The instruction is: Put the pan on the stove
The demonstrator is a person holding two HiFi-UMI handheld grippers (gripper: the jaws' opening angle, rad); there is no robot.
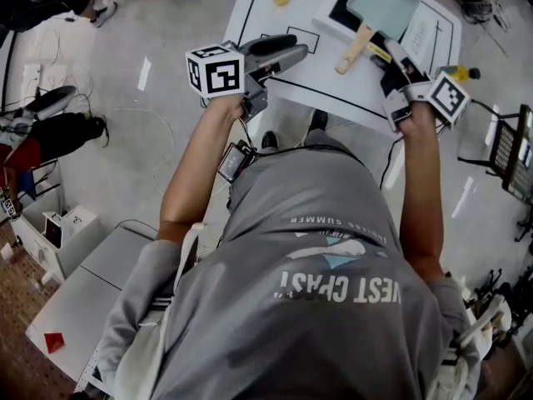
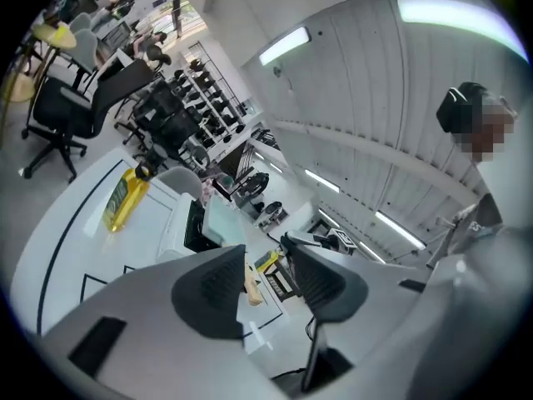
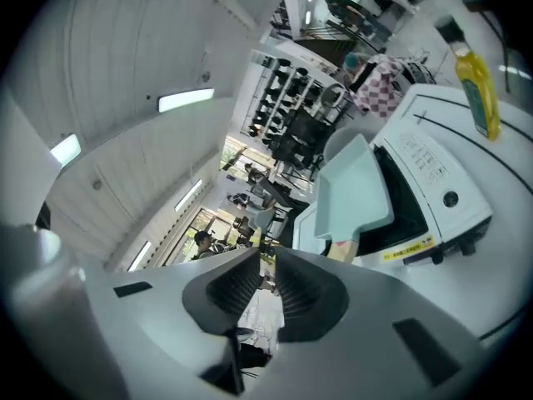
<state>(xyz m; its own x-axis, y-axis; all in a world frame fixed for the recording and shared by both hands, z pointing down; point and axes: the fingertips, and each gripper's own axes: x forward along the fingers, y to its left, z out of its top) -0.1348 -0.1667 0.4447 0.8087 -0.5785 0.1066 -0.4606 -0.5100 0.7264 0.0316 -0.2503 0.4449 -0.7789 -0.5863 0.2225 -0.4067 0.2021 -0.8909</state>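
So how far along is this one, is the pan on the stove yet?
Done, by the look of it: the pan sits on the stove, its wooden handle sticking out past the near edge. In hand: nothing. The left tool is open and empty, the right tool shows only a narrow gap, also empty, and neither touches the pan. Left to do: nothing visible.

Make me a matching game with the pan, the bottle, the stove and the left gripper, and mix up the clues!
Things:
1. pan
2. bottle
3. stove
4. left gripper

Clues:
A. yellow
B. fingers apart, nothing between them
C. white with a black top
D. pale blue-green with a wooden handle

Pairs: 1-D, 2-A, 3-C, 4-B
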